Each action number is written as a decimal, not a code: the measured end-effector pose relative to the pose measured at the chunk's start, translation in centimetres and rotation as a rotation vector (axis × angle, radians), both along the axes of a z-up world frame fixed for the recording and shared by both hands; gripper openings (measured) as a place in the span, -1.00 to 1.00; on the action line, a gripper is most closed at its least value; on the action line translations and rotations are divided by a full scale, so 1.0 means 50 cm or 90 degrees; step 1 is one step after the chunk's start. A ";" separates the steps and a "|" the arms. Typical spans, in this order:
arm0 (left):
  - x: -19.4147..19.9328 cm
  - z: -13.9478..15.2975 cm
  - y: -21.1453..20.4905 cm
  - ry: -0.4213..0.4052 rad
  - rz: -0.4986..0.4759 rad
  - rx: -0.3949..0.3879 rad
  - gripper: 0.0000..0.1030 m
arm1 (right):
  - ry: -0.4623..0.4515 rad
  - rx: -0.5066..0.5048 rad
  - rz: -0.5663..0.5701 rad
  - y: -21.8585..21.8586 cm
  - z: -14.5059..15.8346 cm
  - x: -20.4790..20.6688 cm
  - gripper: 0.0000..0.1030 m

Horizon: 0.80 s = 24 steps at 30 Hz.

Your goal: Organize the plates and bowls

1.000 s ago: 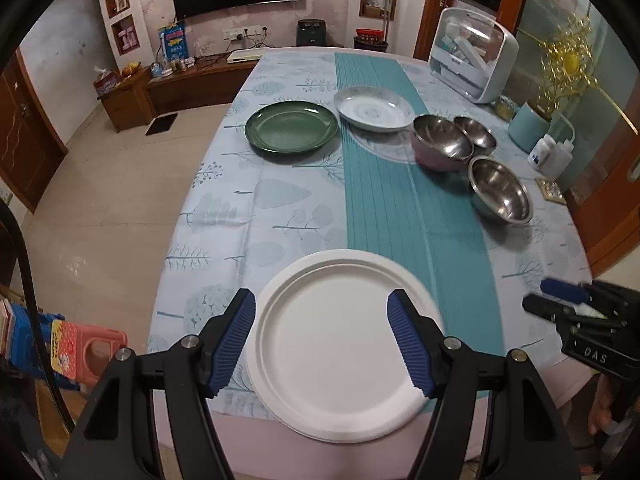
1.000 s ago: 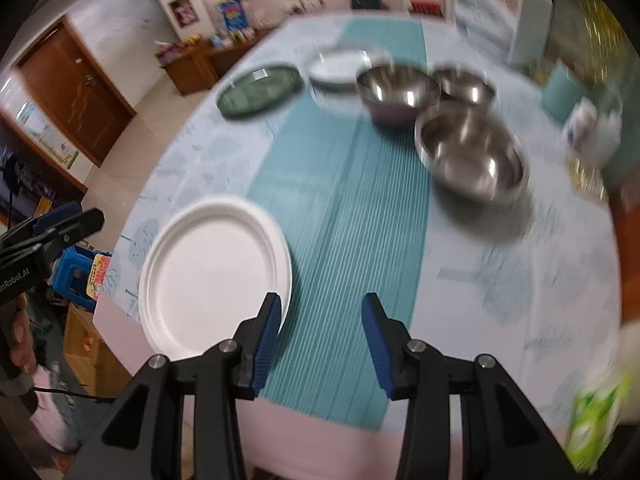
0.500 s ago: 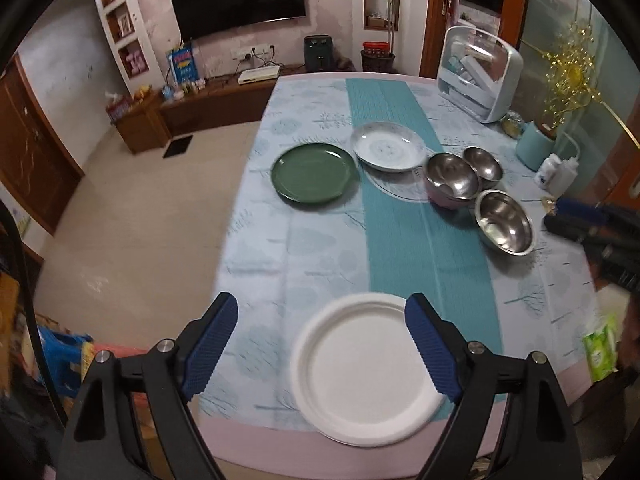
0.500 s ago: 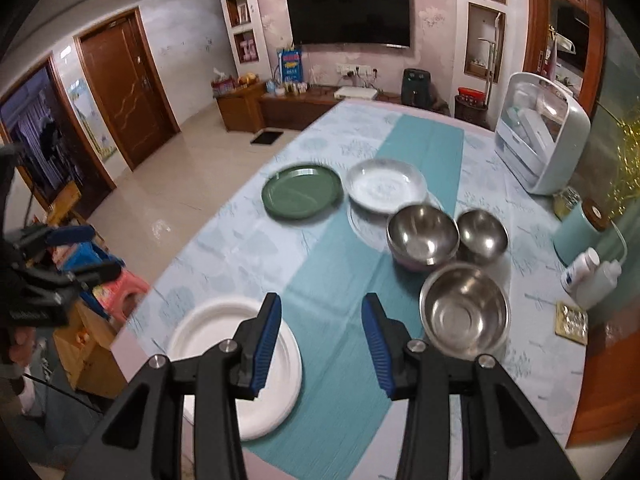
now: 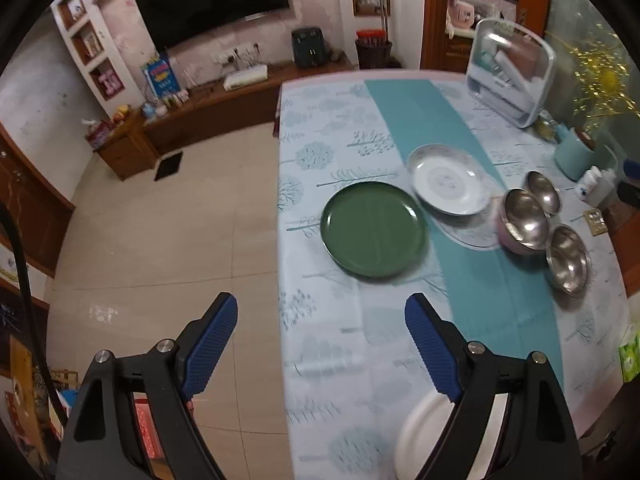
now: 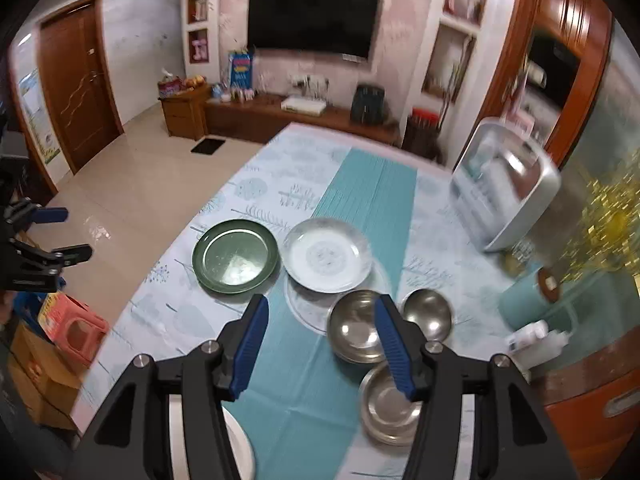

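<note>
- Looking along my left gripper (image 5: 320,328), I see its blue-padded fingers spread wide with nothing between them; it hangs over the table's left edge, half above the tiled floor (image 5: 160,240).
- My right gripper (image 6: 320,340) is likewise parted and empty, held above the teal runner (image 6: 304,392) that runs down the middle of the tree-print tablecloth (image 5: 320,360).
- The white plate (image 5: 420,432) lies at the near edge of the table, mostly hidden behind the left gripper's right finger (only a curved sliver of rim shows in the right wrist view).
- The green plate (image 6: 235,256) sits on the cloth left of the runner; just beside it, the pale patterned plate (image 6: 327,260) rests partly on a clear glass disc (image 6: 308,308).
- Three steel bowls cluster right of the runner: the pink-sided bowl (image 5: 524,220) near the glass disc, a small steel bowl (image 5: 543,192) touching it behind, and the large steel bowl (image 5: 568,260) nearer to me.
- A white dish cabinet (image 6: 504,188) stands at the far right of the table.
</note>
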<state>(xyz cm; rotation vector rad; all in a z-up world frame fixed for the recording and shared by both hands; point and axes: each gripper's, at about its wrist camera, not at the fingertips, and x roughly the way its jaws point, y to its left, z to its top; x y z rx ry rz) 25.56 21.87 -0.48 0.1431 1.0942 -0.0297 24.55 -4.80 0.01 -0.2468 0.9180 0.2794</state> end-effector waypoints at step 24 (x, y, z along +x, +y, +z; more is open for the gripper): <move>0.359 -0.400 0.056 0.189 -0.035 -0.163 0.63 | 0.362 0.255 -0.204 0.109 -0.454 0.312 -0.12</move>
